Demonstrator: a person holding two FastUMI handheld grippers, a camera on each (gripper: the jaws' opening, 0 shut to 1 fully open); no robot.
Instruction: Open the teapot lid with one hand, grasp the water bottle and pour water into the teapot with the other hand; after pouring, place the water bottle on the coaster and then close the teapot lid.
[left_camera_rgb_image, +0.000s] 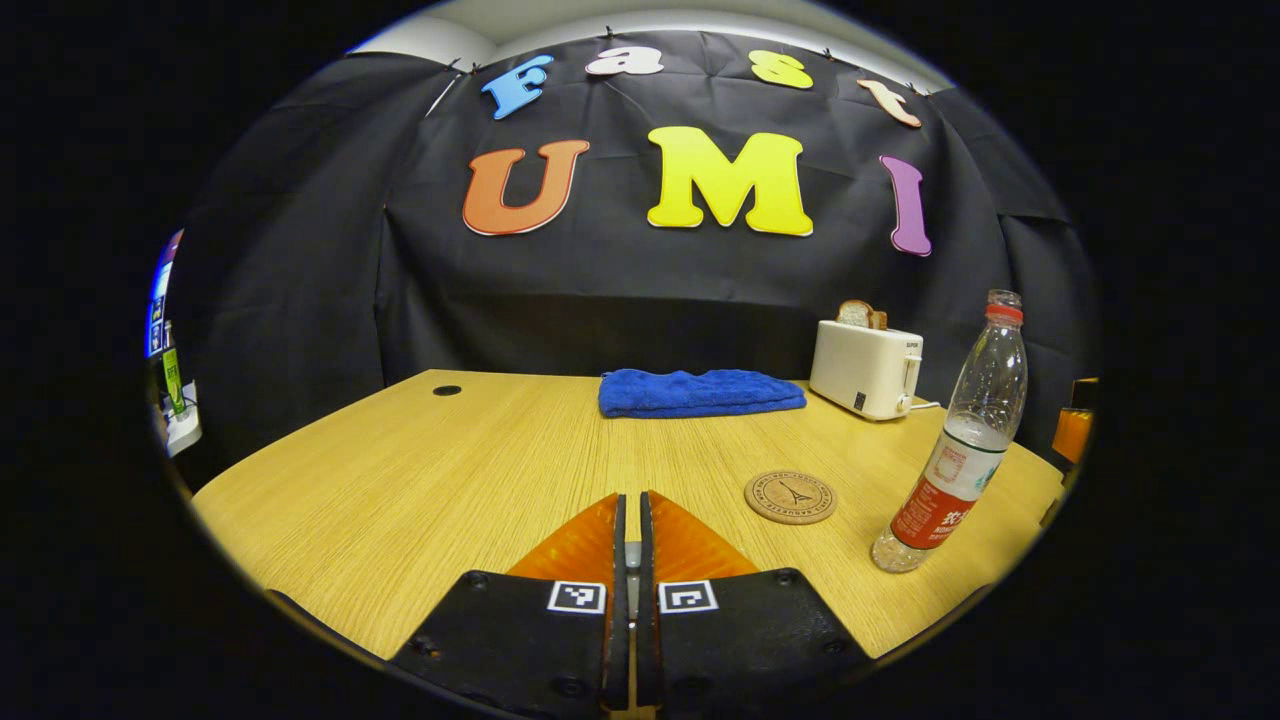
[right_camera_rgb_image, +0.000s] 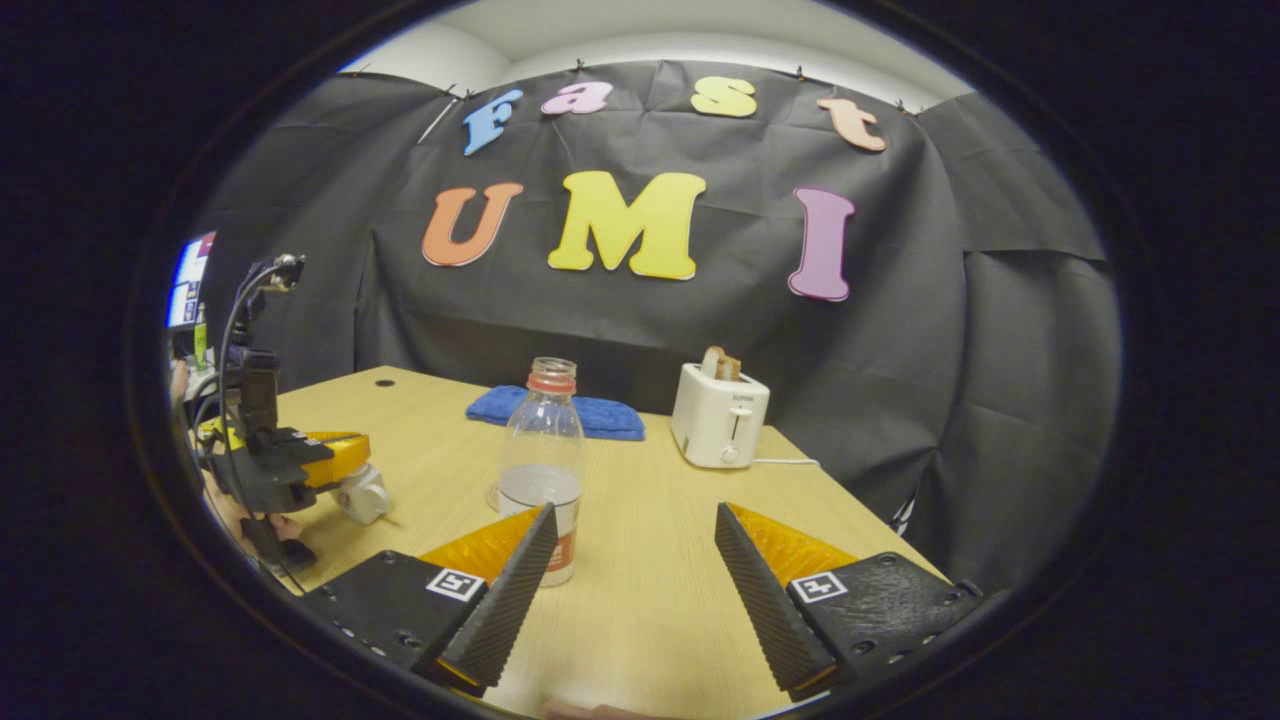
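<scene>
Hard to make out: in the right gripper view the left tongs (right_camera_rgb_image: 345, 490) sit at the far left edge, half cut off by the rim, with something pale and rounded (right_camera_rgb_image: 362, 493) right at their tip. Can't tell what it is. A bit of hand shows under them.

The water bottle (left_camera_rgb_image: 958, 450) is clear plastic, cap off, red neck ring, red and white label, water only in the lower part. It stands upright on the tabletop (left_camera_rgb_image: 400, 480) at the right of the left gripper view, near the front right edge. The round coaster (left_camera_rgb_image: 790, 497) lies flat just left of it, not touching. In the right gripper view the coaster is mostly hidden behind the bottle.

Left tongs up close (left_camera_rgb_image: 628, 545) are clenched together with nothing between them. Right tongs (right_camera_rgb_image: 637, 560) are spread wide, empty, with the bottle just beyond the left finger.

At the back of the tabletop there's a folded blue towel (left_camera_rgb_image: 700, 392) and a white toaster (left_camera_rgb_image: 866, 368) with bread sticking out. The left half of the tabletop is bare wood except for a small dark hole (left_camera_rgb_image: 447, 390) near the far corner.
</scene>
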